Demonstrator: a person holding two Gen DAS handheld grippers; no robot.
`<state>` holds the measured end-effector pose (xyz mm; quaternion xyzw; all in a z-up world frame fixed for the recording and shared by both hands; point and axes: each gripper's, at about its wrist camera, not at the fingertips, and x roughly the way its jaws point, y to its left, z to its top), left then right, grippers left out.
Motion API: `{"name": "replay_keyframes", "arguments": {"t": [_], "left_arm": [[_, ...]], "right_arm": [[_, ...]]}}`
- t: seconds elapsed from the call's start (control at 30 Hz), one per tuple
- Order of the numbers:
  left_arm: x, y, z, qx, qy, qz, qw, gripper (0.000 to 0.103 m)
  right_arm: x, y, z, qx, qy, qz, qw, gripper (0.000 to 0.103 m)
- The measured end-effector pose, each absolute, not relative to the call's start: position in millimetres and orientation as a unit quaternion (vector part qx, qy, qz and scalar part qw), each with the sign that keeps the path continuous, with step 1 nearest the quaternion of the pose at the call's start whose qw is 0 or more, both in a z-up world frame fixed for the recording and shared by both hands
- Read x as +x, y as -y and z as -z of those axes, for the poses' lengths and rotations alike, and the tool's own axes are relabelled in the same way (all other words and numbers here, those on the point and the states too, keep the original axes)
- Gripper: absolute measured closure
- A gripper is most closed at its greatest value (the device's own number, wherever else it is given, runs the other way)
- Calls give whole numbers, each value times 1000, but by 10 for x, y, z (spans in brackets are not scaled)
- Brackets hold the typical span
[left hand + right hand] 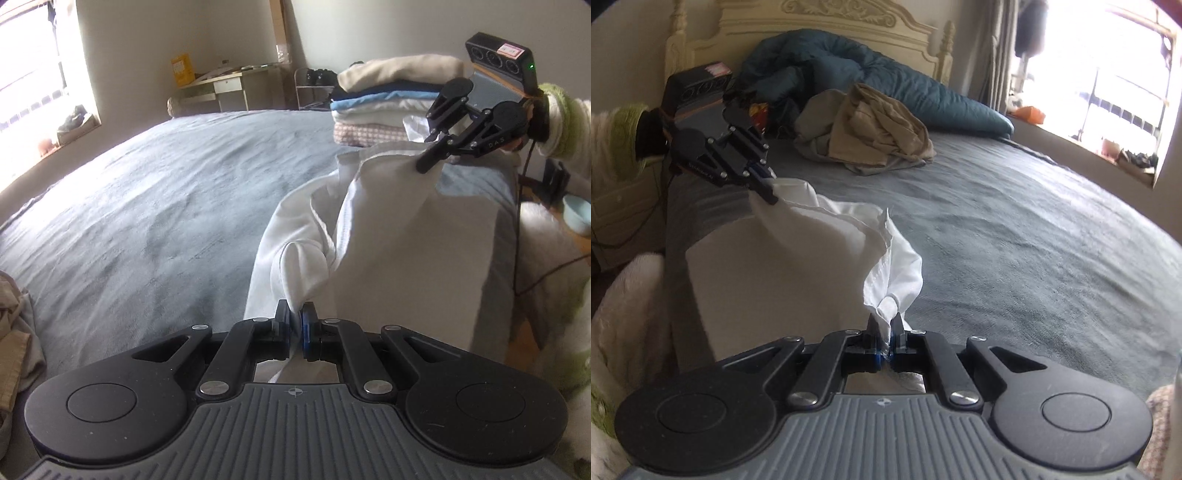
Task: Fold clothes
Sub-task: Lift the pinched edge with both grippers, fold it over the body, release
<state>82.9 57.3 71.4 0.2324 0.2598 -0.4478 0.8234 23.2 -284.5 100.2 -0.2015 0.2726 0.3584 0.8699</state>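
A stack of folded clothes (391, 92) sits on the bed (166, 206), beige clothes (875, 129) wait crumpled, while left gripper (296, 325) and right gripper (884, 332) each pinch the white garment (388, 229), lifted, still unfolded.

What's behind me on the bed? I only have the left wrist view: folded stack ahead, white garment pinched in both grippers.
Observer: An unfolded tan and grey clothes heap lies near the headboard.
Operator: Anything else up there?
Observer: A dark teal duvet is bunched against the headboard.
Operator: Does the right gripper's hold look solid from its own camera?
Observer: Yes, the right gripper is shut on a bunched corner of the white garment, with the left gripper clamping the opposite corner.
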Motion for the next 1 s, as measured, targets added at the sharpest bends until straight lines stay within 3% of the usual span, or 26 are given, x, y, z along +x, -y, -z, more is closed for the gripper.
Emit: {"name": "replay_keyframes", "arguments": {"t": [0.3,0.57,0.67,0.77,0.87,1.0], "left_arm": [[305,-625,-352,243,-299,435,813,99],[124,-698,-116,252,-328,410,813,96],[51,-777,-139,239,-331,403,819,84],[-40,-919,-233,211,-329,399,829,80],[-120,-1088,-347,175,-329,402,836,76],[-217,-1205,-553,121,-302,407,854,75]], "right_arm": [[-555,2594,-579,-311,-266,-346,844,98],[-755,2406,-151,-388,-255,-319,826,98],[-789,2377,-134,-402,-244,-307,828,88],[-871,2418,-175,-404,-234,-299,832,59],[-957,2543,-289,-387,-233,-292,843,53],[-1045,2812,-598,-299,-240,-302,873,53]]}}
